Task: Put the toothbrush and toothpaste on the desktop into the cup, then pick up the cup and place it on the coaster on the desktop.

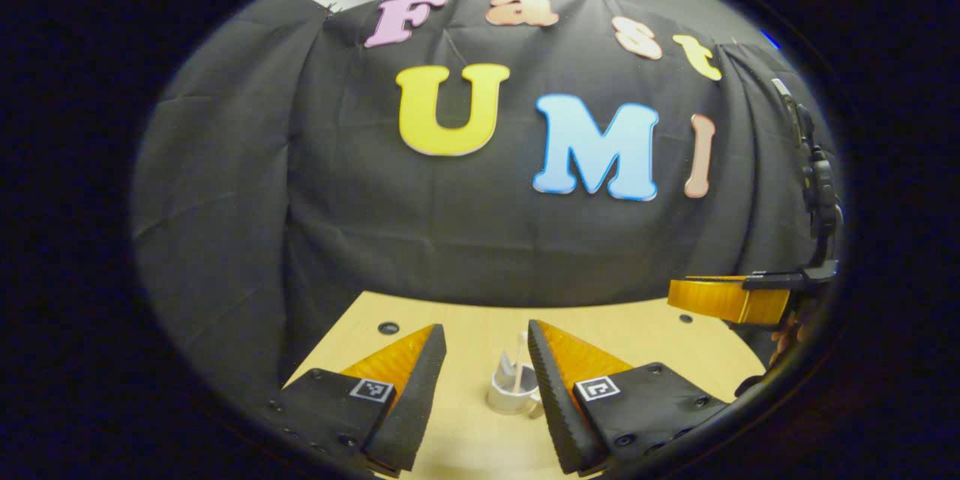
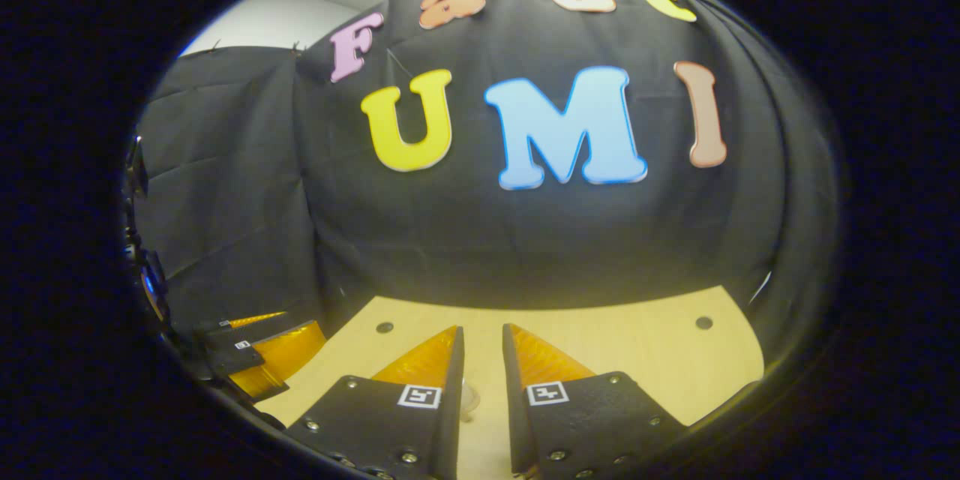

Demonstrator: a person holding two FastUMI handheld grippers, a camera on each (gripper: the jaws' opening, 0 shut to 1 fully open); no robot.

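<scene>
Left gripper view: the left gripper (image 1: 486, 349) hangs open over the worktop (image 1: 645, 345), the clear cup (image 1: 513, 390) with a toothbrush (image 1: 520, 360) between its fingers; closing off-centre could tip it. No readable labels.

Right gripper view: the right gripper (image 2: 483, 352) is nearly closed, empty, a small pale object (image 2: 469, 396) behind it; the coaster is unseen.
</scene>
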